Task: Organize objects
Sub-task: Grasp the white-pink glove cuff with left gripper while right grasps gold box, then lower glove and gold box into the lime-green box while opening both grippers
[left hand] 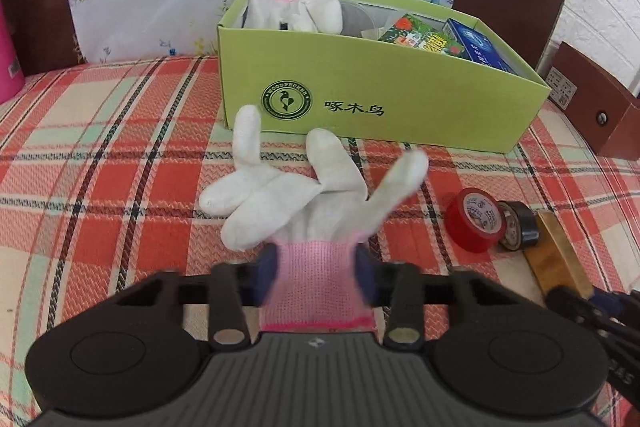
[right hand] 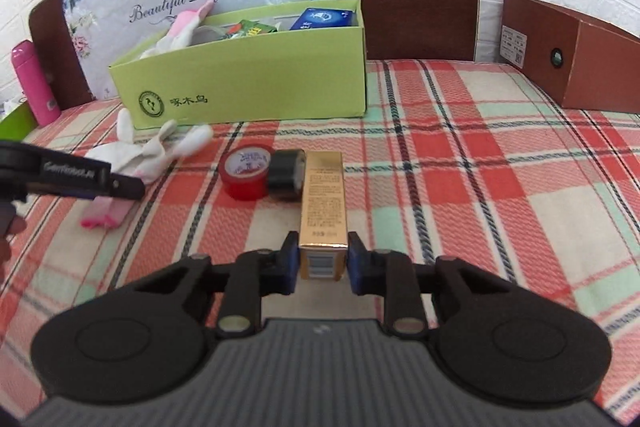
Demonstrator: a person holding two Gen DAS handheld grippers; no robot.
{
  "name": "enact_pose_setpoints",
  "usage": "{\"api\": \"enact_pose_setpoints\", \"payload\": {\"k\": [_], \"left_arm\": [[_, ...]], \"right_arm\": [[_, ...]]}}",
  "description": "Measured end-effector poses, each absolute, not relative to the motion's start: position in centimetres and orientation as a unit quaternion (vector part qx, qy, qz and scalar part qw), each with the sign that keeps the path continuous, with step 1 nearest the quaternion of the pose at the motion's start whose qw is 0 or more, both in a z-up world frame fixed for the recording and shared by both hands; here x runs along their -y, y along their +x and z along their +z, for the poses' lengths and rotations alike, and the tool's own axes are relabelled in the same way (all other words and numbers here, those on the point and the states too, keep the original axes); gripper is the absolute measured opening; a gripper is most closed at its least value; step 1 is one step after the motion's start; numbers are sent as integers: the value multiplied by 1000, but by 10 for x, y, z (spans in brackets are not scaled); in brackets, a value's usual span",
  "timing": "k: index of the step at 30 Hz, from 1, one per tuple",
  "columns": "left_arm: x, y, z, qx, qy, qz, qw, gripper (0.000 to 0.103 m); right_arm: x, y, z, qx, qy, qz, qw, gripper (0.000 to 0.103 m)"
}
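A: Nearest to us, the left tool [left hand: 316, 277] is pinched on the pink cuff of the glove [left hand: 304, 203] — pads pressing both sides, the white fingers splayed out ahead over the plaid cloth [left hand: 100, 187].

B: And the right tool [right hand: 323, 257] is closed onto the near end of the gold box [right hand: 323, 195], jaws snug against both sides. The box lies flat, pointing away from the camera.

A: So both tools have a load. Is either one off the cloth?

B: Can't say for the box; it looks to be resting. The glove's fingers look raised, but I can't tell if it is clear of the cloth.

A: Just past the box, the red tape [right hand: 246, 177] and the black tape [right hand: 285, 175] stand side by side, touching, the black one against the box's far end. Nobody has them.

B: Further back, the green bin [right hand: 248, 83] — open top, already holding a second glove [right hand: 180, 31] draped over its far left corner, a green packet [right hand: 252, 27] and a blue pack [right hand: 322, 18].

A: So my read: part done. Three things binned, two gripped and due to go in next, two tapes left after that.

B: Beyond the bin, a brown box [right hand: 560, 59] to the right and a pink bottle [right hand: 34, 83] far left — whether those count, I can't tell.
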State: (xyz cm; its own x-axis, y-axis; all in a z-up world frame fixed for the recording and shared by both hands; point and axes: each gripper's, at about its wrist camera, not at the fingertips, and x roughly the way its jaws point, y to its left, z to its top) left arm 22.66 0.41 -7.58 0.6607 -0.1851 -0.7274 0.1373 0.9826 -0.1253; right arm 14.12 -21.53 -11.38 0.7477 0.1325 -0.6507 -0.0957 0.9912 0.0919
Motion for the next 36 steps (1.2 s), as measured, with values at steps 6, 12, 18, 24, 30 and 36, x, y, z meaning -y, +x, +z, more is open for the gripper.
{"api": "enact_pose_setpoints", "payload": {"k": [6,12,18,24,30,36], "left_arm": [[-7,191,-70,-419,-28,-138,897,10],[-11,123,-64,-421,5,-146,895,29],[-11,138,-69,-407,11,-101,908,69],[-9,149,-74,-419,-30,-128,898,37],[-10,149,-77,-418,-28,-121,900,38],[-9,145,-70,-412,-33,-141,900,9]], "right_arm": [[223,99,-105,-367,17,113,923,23],[214,65,-106,-382,-13,148,912,37],[205,72,-105,-368,-30,127,920,50],[201,78,-105,-368,-34,125,921,44],[199,84,-108,-372,-43,126,919,29],[196,85,-106,-375,-35,141,915,23]]}}
